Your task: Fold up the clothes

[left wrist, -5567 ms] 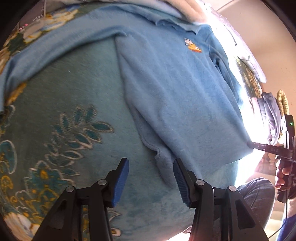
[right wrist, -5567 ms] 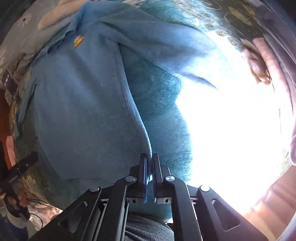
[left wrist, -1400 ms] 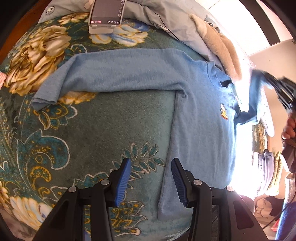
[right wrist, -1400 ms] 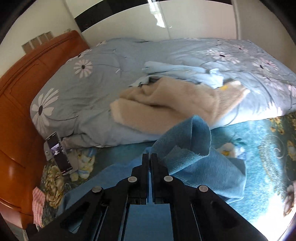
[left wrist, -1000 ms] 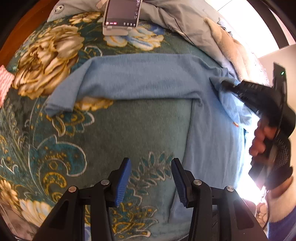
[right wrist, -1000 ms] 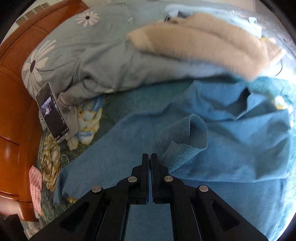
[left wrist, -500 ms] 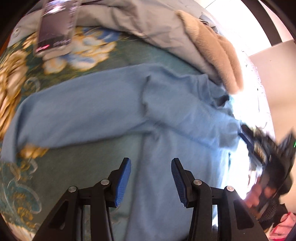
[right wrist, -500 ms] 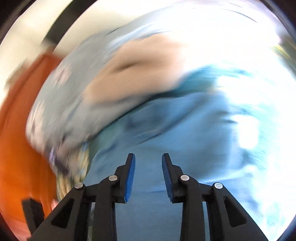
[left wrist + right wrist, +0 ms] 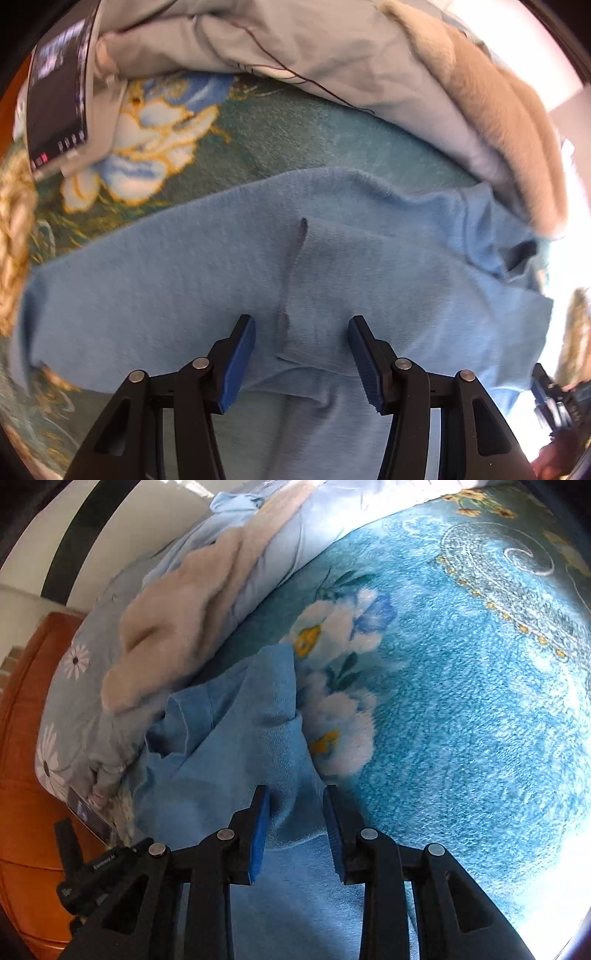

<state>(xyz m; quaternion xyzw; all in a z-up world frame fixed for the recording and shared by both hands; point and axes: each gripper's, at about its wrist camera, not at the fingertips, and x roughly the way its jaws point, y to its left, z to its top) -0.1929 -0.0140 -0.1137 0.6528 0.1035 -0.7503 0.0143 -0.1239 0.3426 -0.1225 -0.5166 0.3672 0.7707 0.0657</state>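
Sweater (image 9: 369, 280) lies flat on the bed (image 9: 461, 701), right under both claws. One sleeve is folded across the chest; the other sleeve and body fold remain. Your left claw (image 9: 301, 347) has just been widening, empty. Right claw (image 9: 295, 823) gapes, gripping nothing. No containers visible.

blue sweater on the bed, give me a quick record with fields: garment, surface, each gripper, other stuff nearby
garment: blue sweater, lying spread on the blanket, one sleeve folded across the body, collar toward the bedding pile
surface: teal floral blanket
left gripper: open, over the sweater where the folded sleeve's cuff ends, nothing gripped
right gripper: open, fingers either side of the sweater's edge, not pressing it
bedding: grey-blue duvet with a beige fleece on top, beyond the collar
phone: propped at the duvet's edge, screen lit
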